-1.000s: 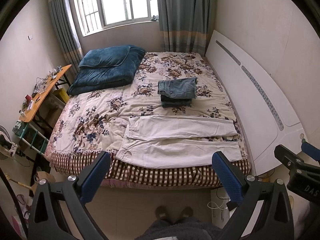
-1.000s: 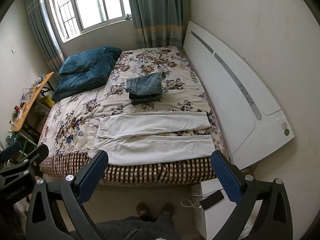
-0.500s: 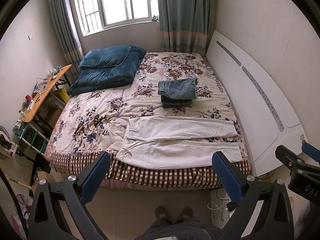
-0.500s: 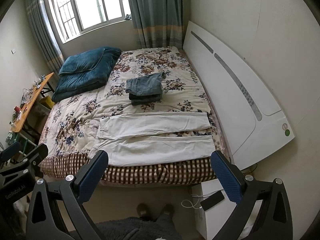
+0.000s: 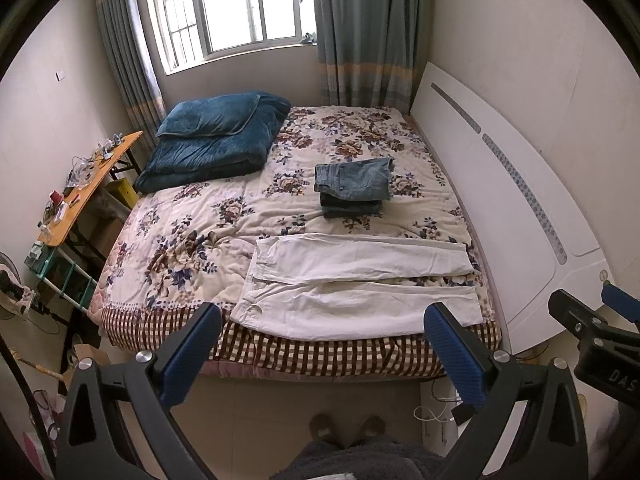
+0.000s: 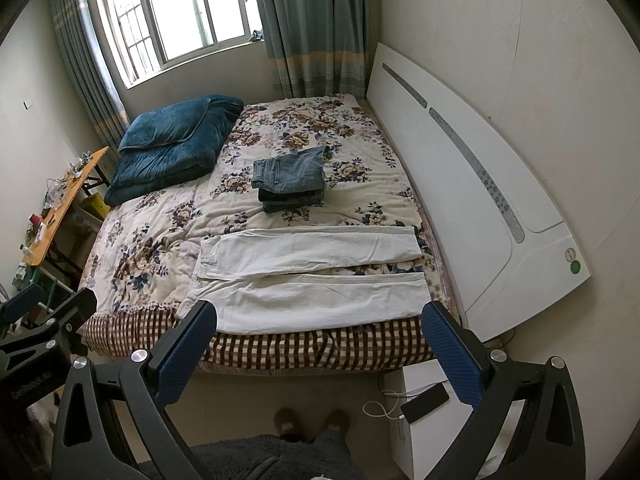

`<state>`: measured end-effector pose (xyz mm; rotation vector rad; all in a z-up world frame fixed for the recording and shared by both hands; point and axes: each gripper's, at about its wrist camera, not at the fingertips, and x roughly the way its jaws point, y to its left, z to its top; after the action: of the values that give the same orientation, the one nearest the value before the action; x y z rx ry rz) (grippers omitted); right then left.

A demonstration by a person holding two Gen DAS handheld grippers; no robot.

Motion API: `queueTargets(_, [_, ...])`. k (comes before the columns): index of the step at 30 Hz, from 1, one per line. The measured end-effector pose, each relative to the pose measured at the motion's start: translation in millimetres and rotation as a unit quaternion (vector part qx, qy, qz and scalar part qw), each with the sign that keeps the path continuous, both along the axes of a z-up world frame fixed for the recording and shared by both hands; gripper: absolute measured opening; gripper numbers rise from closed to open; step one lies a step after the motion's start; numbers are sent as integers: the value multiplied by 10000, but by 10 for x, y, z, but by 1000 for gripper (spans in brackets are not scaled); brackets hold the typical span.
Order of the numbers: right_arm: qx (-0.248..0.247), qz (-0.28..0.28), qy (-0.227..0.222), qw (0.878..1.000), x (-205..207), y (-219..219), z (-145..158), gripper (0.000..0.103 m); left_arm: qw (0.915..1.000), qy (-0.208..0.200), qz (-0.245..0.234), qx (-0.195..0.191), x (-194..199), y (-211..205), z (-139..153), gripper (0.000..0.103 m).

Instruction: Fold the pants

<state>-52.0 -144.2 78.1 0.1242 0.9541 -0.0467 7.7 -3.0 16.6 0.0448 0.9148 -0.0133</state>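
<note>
White pants (image 5: 360,284) (image 6: 312,276) lie spread flat along the near edge of the bed, waistband to the left, both legs running right and slightly apart. My left gripper (image 5: 324,356) hangs above the floor in front of the bed, open and holding nothing. My right gripper (image 6: 316,352) is also open and holding nothing, at the same height short of the bed edge. Each gripper shows at the side of the other's view. A stack of folded jeans (image 5: 354,188) (image 6: 290,180) rests on the bed behind the white pants.
The bed (image 5: 192,236) has a floral quilt with a checked border. A folded blue blanket (image 5: 216,144) lies at its far left. A white headboard (image 5: 508,200) runs along the right. An orange side table (image 5: 84,188) stands left; a white box with a phone (image 6: 424,400) sits on the floor.
</note>
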Motion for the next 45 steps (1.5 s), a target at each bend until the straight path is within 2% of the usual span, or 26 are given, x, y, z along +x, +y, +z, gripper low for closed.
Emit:
queueTargets(13, [79,-26,-3,10000,16,-14,7,103,10000,-1,-2,18,-3,6,-15,103])
queueTargets(18, [222,-176,53,9996,205,-151,-228,103,9998,-68,163,45,175,-36,-76,103])
queueTargets(23, [442,-231,298,9983,649,-334,-781,103,9983,-30,455,358,565,-145,-393,103])
queueTargets(27, [544,-187,503,9971,1067,-400,-1238,103,9960,259,646,553,936,-181,-791,103])
queueTargets(31, [505,-193,709,9960,1527,-426,-1636,103,9939,614,761,514,1299,-140,-1174,103])
queueTargets(40, [395,-485,1382,9884,2876,-429,-2623,103,9897,1095,851,360,2595,59,-1947,103])
queueTargets(43, [380,-630,1555,9851,3408,-392,-2973,103,9881,1322,725,313,3124,137,-2260,103])
queueTargets(45, [339,-686,1703,9824,3782,-349,-3269,103,9866,1468,581,422,3458,171,-2511,103])
